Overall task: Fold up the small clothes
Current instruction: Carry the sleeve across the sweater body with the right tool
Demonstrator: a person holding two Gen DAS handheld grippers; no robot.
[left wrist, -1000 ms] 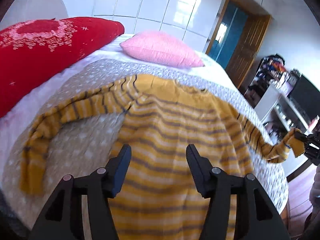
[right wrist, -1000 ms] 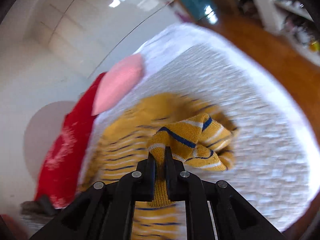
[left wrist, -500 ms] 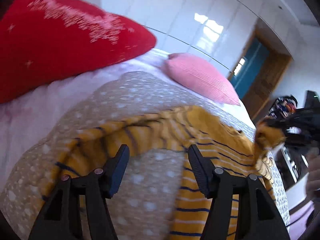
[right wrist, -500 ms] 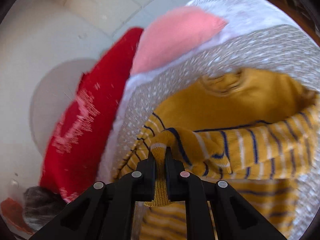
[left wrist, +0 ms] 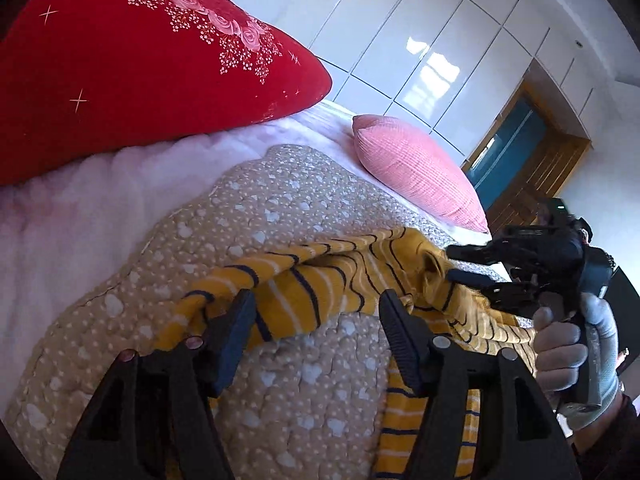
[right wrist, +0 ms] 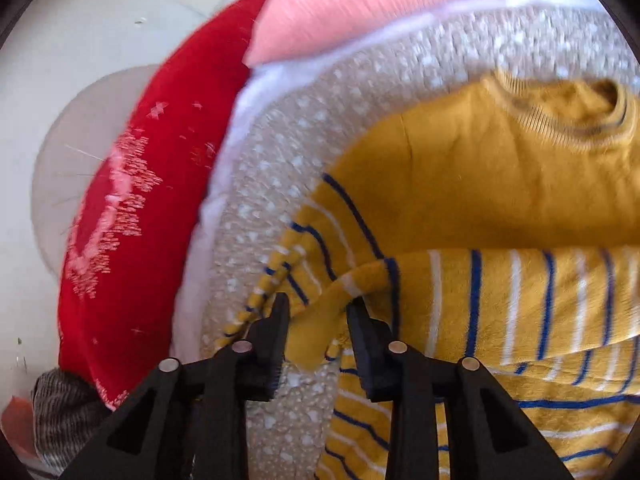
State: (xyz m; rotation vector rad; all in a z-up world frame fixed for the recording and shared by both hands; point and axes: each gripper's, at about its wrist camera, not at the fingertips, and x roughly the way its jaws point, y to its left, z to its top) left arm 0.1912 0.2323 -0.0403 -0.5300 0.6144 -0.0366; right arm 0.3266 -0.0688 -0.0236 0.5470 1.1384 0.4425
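A home bedroom: bed (left wrist: 80, 216) under a beige dotted quilt (left wrist: 280, 200), red embroidered pillow (left wrist: 132, 60) and pink pillow (left wrist: 416, 168) at its head, glossy white wardrobe doors (left wrist: 420, 40) along the wall, wooden-framed doorway (left wrist: 532, 152) beside them, yellow striped sweater (right wrist: 500, 184) spread on the quilt

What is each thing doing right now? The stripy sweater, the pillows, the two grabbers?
Striped sweater: lying on the bed, one sleeve folded across its front.
Sleeve cuff: between the right jaws.
Right gripper: jaws opening.
Left gripper: jaws opening, the other sleeve lies between them.
Red pillow: resting on the bed.
Pink pillow: lying flat.
Dotted blanket: spread under the sweater.
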